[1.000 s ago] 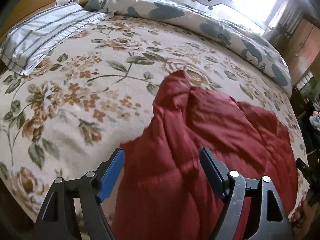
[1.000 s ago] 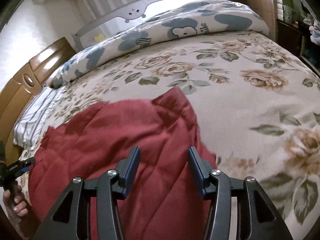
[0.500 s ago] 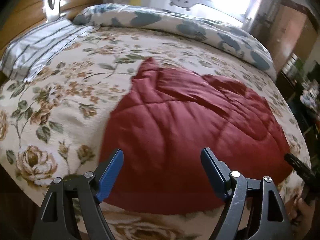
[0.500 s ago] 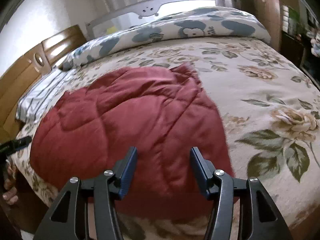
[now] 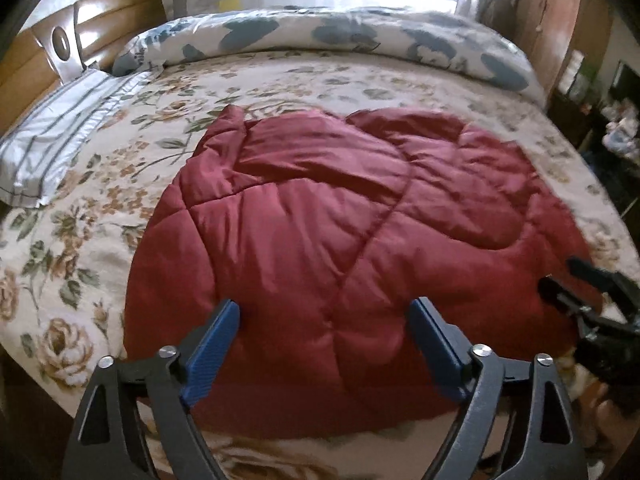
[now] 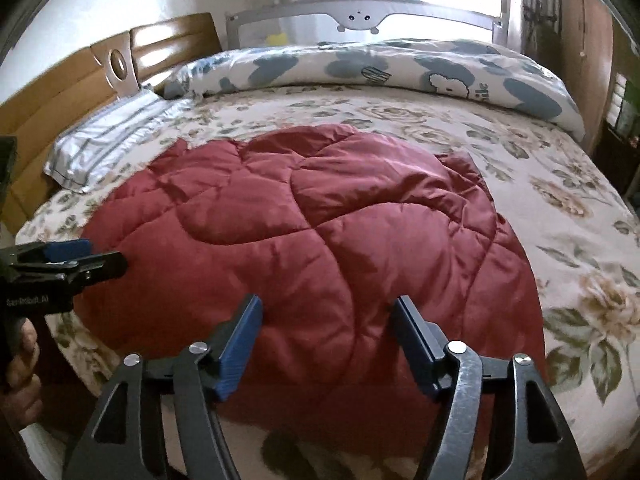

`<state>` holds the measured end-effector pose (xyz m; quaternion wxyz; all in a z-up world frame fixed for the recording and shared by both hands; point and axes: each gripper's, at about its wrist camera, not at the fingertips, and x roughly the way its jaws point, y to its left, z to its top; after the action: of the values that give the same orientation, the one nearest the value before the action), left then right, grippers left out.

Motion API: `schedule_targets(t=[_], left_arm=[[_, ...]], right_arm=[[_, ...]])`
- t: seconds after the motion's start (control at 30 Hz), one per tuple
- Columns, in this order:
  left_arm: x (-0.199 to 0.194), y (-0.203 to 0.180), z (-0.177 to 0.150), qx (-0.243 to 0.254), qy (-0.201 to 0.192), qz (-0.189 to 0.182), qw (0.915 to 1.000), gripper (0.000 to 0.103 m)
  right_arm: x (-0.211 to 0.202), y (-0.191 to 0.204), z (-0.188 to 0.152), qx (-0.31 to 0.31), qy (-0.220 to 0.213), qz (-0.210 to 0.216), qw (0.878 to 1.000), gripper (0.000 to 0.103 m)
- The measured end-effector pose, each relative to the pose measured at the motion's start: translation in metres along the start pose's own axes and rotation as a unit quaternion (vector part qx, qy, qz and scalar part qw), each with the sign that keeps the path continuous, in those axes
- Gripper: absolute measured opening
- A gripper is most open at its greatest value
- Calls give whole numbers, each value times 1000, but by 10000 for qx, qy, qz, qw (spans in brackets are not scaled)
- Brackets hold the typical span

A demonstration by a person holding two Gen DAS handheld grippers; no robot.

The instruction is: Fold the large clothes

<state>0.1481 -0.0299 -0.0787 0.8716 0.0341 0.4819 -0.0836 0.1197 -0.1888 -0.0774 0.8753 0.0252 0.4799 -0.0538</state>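
Note:
A large dark red quilted garment (image 5: 340,240) lies spread and folded on the flowered bed (image 5: 92,216); it also shows in the right wrist view (image 6: 320,232). My left gripper (image 5: 324,312) is open and empty, held above the garment's near edge. My right gripper (image 6: 326,308) is open and empty, also above the near edge. Each gripper shows in the other's view: the right one at the right side (image 5: 576,284), the left one at the left side (image 6: 84,258).
A striped pillow (image 5: 60,136) lies at the left by the wooden headboard (image 5: 60,44). A rolled blue-and-white duvet (image 5: 340,36) runs along the far side under a grey rail (image 6: 360,16). Dark furniture (image 5: 600,92) stands at the right.
Both grippers have pulled back and up from the garment toward the bed's near edge. The garment now lies flat and wider in view, released.

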Motion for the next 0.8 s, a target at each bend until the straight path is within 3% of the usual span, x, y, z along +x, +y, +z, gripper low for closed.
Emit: schedule_targets(t=[0.1,0.23,0.53,0.67,0.8], left_arm=[[20,0,4,48,237,128,9996,96],[37,-3,8,103,270,162,9995,98],[59,1,15,-50,393,62,9992,103],[58,13,39,-112,185,242,9995,103],[83,36,70,-466,311,344,9978,103]], right_arm=[[16,-12,4,141,179,-117,9997,71],[39,-27,3,321,359,-143,9987,72],[53,-35,-6,471,247,-111,9985,73],[52,-36,-5,521,240,-78,9983,73],[51,-38,-3,597,276,-36,9978,73]])
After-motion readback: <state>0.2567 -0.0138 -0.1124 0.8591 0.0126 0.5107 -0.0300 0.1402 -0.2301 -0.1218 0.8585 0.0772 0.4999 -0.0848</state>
